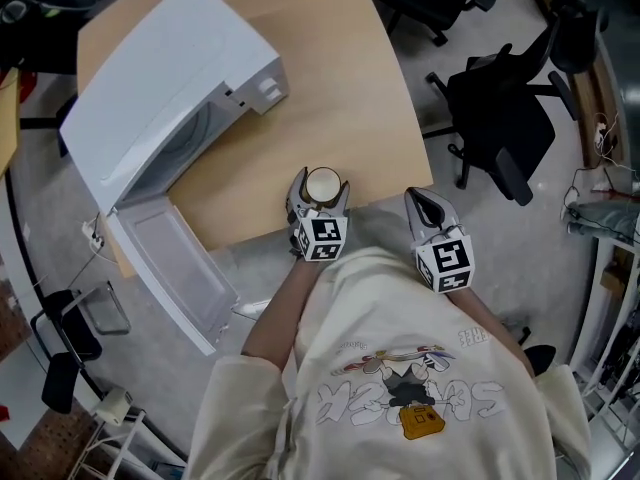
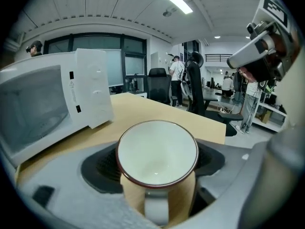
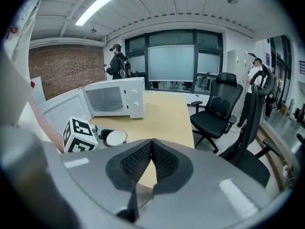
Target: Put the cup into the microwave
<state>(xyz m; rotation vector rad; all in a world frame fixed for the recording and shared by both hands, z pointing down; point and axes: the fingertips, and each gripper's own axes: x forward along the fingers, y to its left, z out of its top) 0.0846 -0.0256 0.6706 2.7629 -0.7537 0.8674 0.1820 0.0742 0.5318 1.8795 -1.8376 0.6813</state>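
A tan cup [image 1: 322, 184] with a white inside and a dark red rim stands upright near the front edge of the wooden table [image 1: 330, 78]. My left gripper [image 1: 320, 192] has one jaw on each side of the cup [image 2: 157, 151], the pads against its wall and the handle turned toward the camera. The white microwave [image 1: 170, 98] sits at the table's left, its door [image 1: 170, 268] swung open past the table edge. My right gripper [image 1: 425, 206] hovers at the front edge to the right of the cup, jaws shut and empty [image 3: 151, 144].
A black office chair [image 1: 500, 128] stands on the grey floor right of the table. Another chair [image 3: 217, 113] is close beyond the table's right edge. People stand further back in the room, seen from both gripper views.
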